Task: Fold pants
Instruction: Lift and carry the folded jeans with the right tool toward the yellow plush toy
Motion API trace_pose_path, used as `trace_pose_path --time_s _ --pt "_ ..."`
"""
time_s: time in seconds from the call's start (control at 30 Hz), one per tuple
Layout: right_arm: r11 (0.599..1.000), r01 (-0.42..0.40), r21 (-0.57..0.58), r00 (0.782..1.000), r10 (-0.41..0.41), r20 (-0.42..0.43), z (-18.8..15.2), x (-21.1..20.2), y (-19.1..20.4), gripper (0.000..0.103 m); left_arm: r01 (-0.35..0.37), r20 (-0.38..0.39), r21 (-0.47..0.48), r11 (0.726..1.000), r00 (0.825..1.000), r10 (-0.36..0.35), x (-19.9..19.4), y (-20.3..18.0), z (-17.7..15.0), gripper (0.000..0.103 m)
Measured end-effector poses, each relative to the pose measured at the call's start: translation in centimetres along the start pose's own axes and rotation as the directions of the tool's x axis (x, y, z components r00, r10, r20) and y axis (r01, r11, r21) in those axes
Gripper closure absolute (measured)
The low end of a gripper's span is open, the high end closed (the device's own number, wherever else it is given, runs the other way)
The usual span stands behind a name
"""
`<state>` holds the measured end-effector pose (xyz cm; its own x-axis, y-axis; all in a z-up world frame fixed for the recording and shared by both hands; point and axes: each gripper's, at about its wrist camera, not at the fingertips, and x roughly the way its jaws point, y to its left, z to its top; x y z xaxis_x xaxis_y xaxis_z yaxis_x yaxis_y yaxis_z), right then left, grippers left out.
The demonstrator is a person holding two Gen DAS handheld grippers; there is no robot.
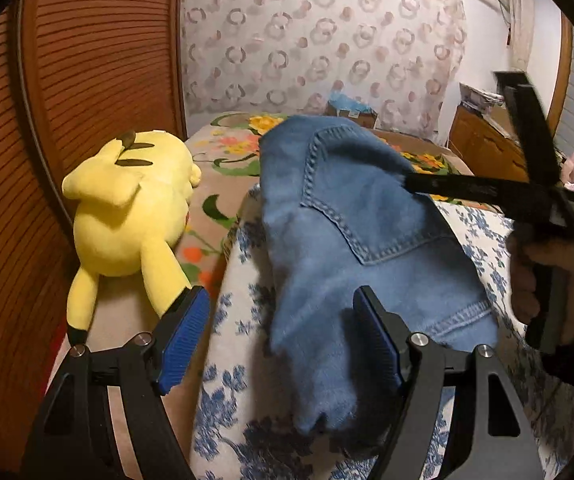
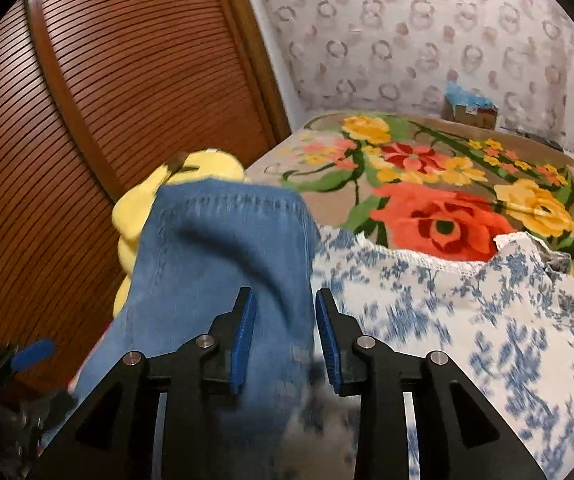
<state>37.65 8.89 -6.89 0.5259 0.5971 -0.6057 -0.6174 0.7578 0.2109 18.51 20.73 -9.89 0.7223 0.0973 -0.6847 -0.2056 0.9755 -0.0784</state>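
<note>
**Denim heaped on the floral cloth, both grippers over it**

The blue denim pants point(image 1: 351, 240) lay bunched on the blue-and-white floral cloth point(image 1: 239, 312), a back pocket with pale stitching facing up; the cloth itself was spread over a bright flowered blanket point(image 2: 439, 200) on the bed. The left gripper point(image 1: 283, 344) hovered low over the near end of the pants with its blue-padded fingers point(image 1: 179, 344) spread wide; the fabric passed between them, yet neither pad pressed on it. The right gripper point(image 2: 285, 336) stood with its fingers parted to a narrow gap; the denim's edge ran up between the pads, apparently loose, with daylight on the right side. In the left wrist view the right gripper point(image 1: 407, 182) came in from the right, its dark tips over the pocket, and the person's hand point(image 1: 543, 280) was wrapped round its handle. A yellow plush toy point(image 1: 127, 216) lay on the blanket just left of the pants, against the slatted wooden door point(image 1: 99, 60); a small cardboard box point(image 2: 471, 110) sat far off by the patterned wall point(image 2: 427, 32).
</note>
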Motion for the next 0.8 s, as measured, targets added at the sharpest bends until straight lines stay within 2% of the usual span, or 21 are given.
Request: trace_pose_path --time_s 0.23,0.43,0.53,0.63,0.8 --pt "0.996 -0.081 -0.039 0.994 0.078 -0.079 -2.8 -5.0 0.0 0.062 -0.022 -0.039 -0.004 1.000 0.999 0.022 0.3 0.2 -1.9 0.028" --pt "0.991 -0.131 0.011 0.984 0.131 -0.119 -4.4 -9.3 -0.8 0.056 -0.023 -0.035 -0.029 0.999 0.999 0.022 -0.6 0.7 -2.9 0.028" --pt "0.991 -0.136 0.009 0.980 0.136 -0.143 -5.1 -10.0 -0.1 0.056 -0.022 -0.019 -0.027 0.999 1.000 0.021 -1.1 0.7 -2.8 0.028" --pt "0.989 -0.140 0.057 0.975 0.148 -0.168 -5.8 -9.5 -0.4 0.056 -0.021 -0.007 -0.026 0.999 1.000 0.021 -1.4 0.7 -2.7 0.028" --pt "0.980 -0.156 0.121 0.972 0.174 -0.160 -5.8 -9.1 0.0 0.056 -0.023 0.017 -0.023 0.999 1.000 0.024 -2.5 0.7 -2.4 0.028"
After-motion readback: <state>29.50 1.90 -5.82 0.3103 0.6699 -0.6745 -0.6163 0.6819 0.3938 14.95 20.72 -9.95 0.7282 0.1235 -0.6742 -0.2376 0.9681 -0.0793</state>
